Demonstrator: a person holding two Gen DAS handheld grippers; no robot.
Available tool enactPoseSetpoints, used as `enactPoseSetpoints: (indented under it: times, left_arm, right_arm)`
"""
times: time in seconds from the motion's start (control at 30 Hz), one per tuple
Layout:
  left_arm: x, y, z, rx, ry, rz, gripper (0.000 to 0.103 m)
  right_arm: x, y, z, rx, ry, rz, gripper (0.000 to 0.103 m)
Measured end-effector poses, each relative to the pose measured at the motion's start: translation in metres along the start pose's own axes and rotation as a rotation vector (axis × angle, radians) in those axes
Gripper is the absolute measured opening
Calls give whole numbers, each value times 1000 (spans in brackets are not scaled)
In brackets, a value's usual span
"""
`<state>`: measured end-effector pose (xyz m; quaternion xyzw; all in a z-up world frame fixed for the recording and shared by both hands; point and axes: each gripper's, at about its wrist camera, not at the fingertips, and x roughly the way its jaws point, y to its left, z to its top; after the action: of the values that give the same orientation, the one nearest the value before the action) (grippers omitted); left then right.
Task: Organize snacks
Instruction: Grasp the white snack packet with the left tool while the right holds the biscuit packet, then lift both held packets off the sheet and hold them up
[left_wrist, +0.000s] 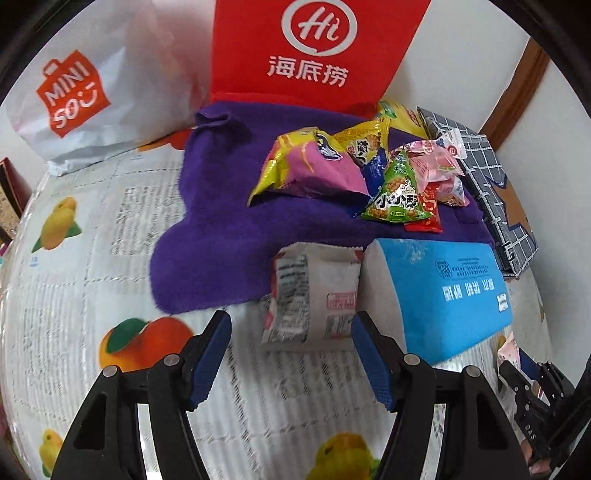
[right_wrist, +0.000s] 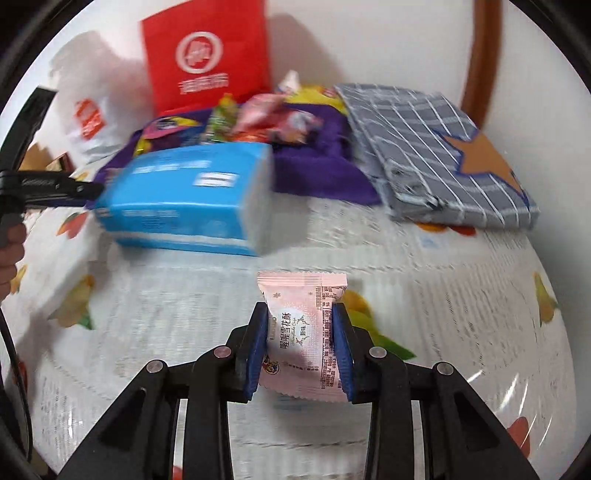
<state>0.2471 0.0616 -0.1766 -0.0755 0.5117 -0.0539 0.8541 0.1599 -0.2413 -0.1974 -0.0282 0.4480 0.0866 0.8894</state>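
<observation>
A pile of snack packets (left_wrist: 369, 173) lies on a purple towel (left_wrist: 221, 221) in the left wrist view. Nearer, a white snack packet (left_wrist: 310, 295) lies at the towel's front edge. Its near end sits between the tips of my left gripper (left_wrist: 291, 354), which is open and not touching it. In the right wrist view my right gripper (right_wrist: 301, 354) is shut on a pink snack packet (right_wrist: 303, 332), held above the table. The right gripper with that packet also shows at the lower right (left_wrist: 517, 365). The left gripper (right_wrist: 74, 188) reaches in behind the blue pack.
A blue tissue pack (left_wrist: 443, 295) lies right of the white packet. A grey checked fabric box (right_wrist: 443, 147) lies folded at the right. A red bag (left_wrist: 314, 51) and a white bag (left_wrist: 92, 92) stand at the back wall. A fruit-print cloth (right_wrist: 443, 295) covers the table.
</observation>
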Motion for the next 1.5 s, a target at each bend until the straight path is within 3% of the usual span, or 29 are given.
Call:
enactPoseSetpoints:
  times: [0.37,0.4,0.43,0.6,1.0,1.07,1.13,1.2,1.3,1.33,1.37,1.5]
  left_arm:
    - [32,-7,8,17,49,-1,66]
    - [31,-6,8,10,47,-7,65]
    - [30,-4,7,8,44,-13,55]
    - [19,-1,-1,17,53,-35,53]
    - [-22,20,-77,-27,136,16,54]
    - [-23,20,-83,-34,108,25,59]
    - [-22,16,-86,-33,90,33,71]
    - [-20,11,-88,-18,73,55,74]
    - [-17,-2,-92,16,43,127,71]
    - [-18,-4,-95,20,18,163,58]
    - [-19,-4,-96,20,-2,189,54]
    - [-20,0,-95,-10,-52,173,52]
  right_arm:
    - [5,-3,2,16,-6,7,34]
    - [6,-2,3,16,-4,10,34]
    - [6,-1,3,15,-4,11,34]
    - [6,3,5,13,-3,5,34]
    - [2,1,-1,27,0,-27,34]
    - [5,1,-2,33,-6,-25,35]
    - [8,2,0,44,-13,-17,36]
    - [15,4,4,41,-3,11,38]
    - [19,6,6,39,-11,-3,40]
    - [20,6,6,39,-8,-6,42]
    - [20,6,4,43,-16,-3,44]
    - [20,5,1,32,-34,-7,45]
